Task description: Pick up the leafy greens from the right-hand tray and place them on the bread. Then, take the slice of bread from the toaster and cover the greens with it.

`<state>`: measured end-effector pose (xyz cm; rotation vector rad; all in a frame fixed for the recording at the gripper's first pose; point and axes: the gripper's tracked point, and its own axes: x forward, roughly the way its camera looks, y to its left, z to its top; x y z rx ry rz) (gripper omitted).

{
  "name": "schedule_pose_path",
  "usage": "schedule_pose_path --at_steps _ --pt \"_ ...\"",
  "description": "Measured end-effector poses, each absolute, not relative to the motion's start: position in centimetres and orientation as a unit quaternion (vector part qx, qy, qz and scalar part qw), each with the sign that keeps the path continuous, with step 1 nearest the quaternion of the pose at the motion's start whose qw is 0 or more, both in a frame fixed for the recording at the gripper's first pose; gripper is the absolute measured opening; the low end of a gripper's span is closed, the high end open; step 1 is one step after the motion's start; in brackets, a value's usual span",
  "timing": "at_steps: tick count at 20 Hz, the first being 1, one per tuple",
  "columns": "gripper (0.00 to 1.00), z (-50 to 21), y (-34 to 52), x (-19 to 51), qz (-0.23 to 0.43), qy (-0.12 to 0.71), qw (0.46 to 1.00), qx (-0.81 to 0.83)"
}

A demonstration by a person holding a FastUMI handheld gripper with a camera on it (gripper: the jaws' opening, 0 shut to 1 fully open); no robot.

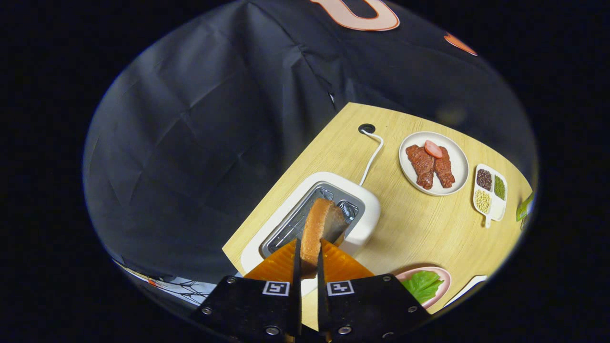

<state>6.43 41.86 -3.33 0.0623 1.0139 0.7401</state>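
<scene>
A slice of bread (pixel 318 228) stands on edge between my two fingers, and my gripper (pixel 307 259) is shut on it. The slice hangs just above the slot of the white toaster (pixel 367 216), which sits on the wooden table (pixel 419 228). To the right of my fingers a pink plate (pixel 443 275) holds leafy greens (pixel 421 284); whatever lies under the greens is hidden.
Beyond the toaster, its white cord (pixel 374 157) runs to a hole in the table. A white plate with meat pieces (pixel 432 164) and a small divided dish of beans and seeds (pixel 491 190) stand further right. The table's left edge drops off beside the toaster.
</scene>
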Motion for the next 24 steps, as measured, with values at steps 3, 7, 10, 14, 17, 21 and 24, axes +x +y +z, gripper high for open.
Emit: schedule_pose_path --at_steps 3,7,10,14,17,21,24 --pt "0.14 -2.3 41.1 6.4 0.349 0.458 0.816 0.042" --pt "0.14 -0.8 39.3 6.4 0.352 0.422 0.834 0.046" --pt "0.14 -0.3 38.1 5.8 0.361 0.402 0.84 0.053" --pt "0.14 0.6 36.4 5.1 0.374 0.384 0.842 0.069" --pt "0.14 1.0 35.0 4.4 0.379 0.377 0.841 0.085" --pt "0.14 0.2 32.1 3.7 0.369 0.376 0.845 0.091" --pt "0.14 -0.8 29.9 3.5 0.361 0.378 0.847 0.101"
